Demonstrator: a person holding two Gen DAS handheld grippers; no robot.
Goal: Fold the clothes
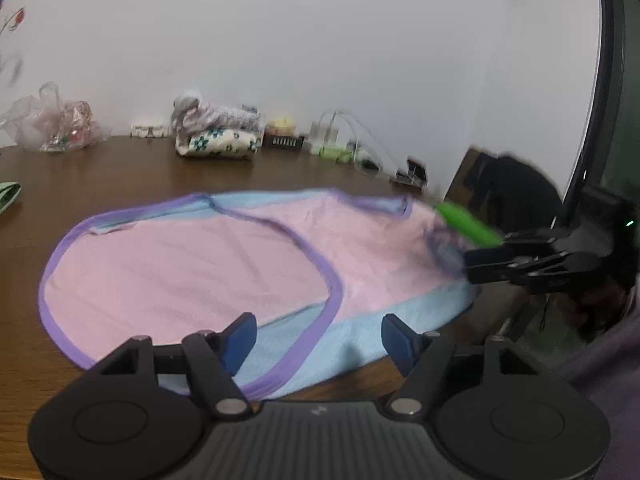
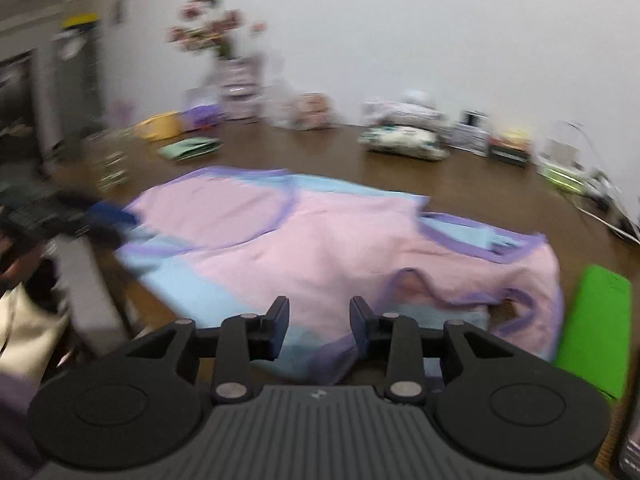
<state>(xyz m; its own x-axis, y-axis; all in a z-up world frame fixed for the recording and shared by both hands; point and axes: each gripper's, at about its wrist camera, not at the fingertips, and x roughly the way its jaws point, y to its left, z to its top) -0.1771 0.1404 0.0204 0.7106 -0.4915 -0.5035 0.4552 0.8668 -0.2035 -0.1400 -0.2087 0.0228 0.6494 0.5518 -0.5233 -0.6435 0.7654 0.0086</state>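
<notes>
1. the pink and blue garment (image 1: 208,268) is spread on the table (image 1: 100,176) just ahead of both claws; no full fold is seen.
2. the left gripper (image 1: 316,340) is held apart, empty.
3. the right gripper (image 2: 319,328) is held apart over the hem, nothing clamped.
4. folded clothes (image 1: 218,136) are stacked well beyond.

I am in a home, at a brown wooden table (image 1: 120,168) pushed against a plain white wall (image 1: 320,40). Along the table's far edge sit a stack of folded clothes (image 1: 218,134), a crumpled plastic bag (image 1: 56,120) and a charger with cables (image 1: 332,136). Toward the far left corner stand a vase of pink flowers (image 2: 224,52) and a yellow bowl (image 2: 160,126).
</notes>
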